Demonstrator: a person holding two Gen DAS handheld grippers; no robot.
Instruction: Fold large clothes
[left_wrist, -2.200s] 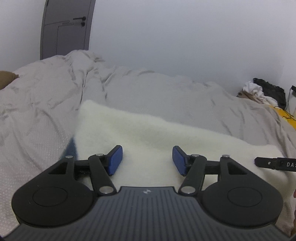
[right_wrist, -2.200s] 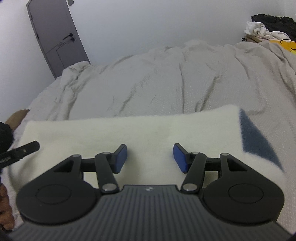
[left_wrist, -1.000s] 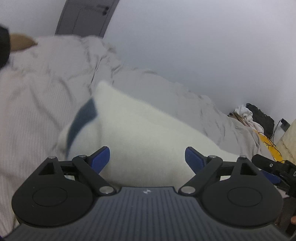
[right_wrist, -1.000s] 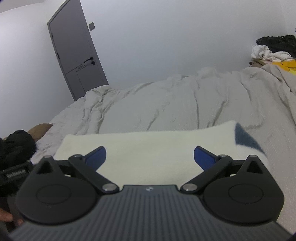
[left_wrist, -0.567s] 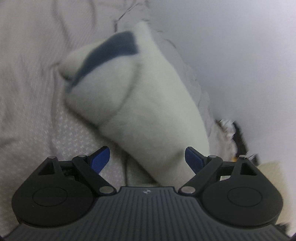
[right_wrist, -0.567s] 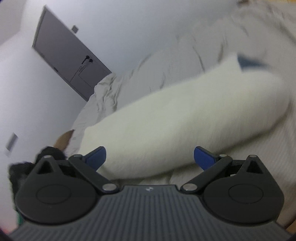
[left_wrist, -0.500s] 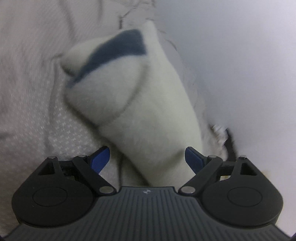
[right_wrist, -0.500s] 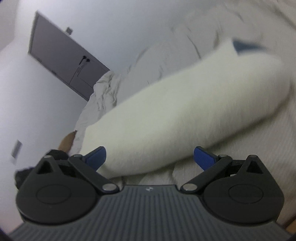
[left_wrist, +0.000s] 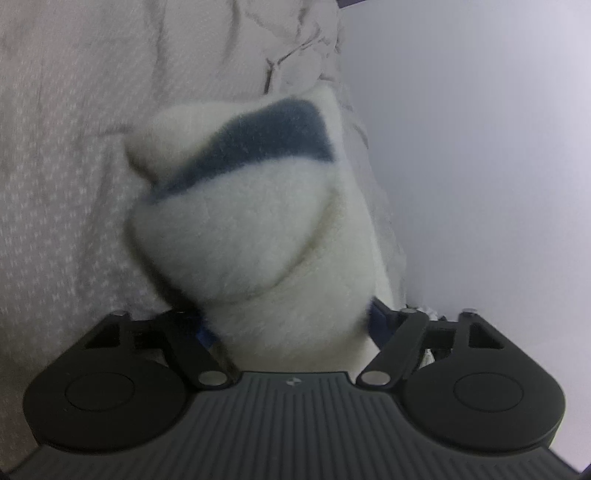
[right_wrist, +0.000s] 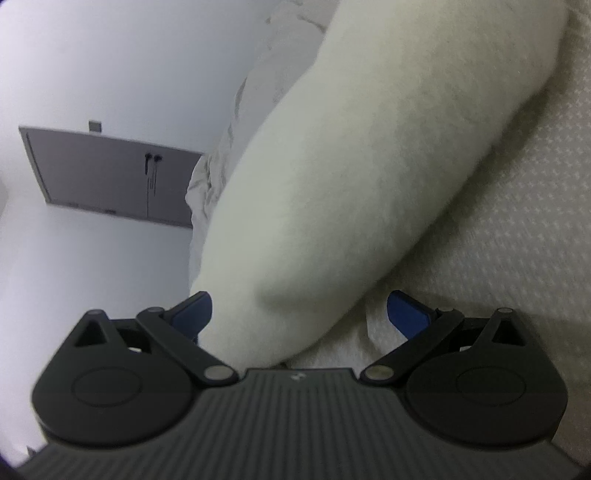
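Fleece, a cream folded garment with a dark blue patch, is lying on the bed between both tools. The left hand-held gripper is straddling one end, jaws spread wide; the right hand-held gripper is gaping around the other. Both should be closing together, deep on the bundle, so layers aren't slipping.

The left gripper is rolled sideways, its jaws spread wide. The right gripper is rolled sideways too, its blue pads wide apart.
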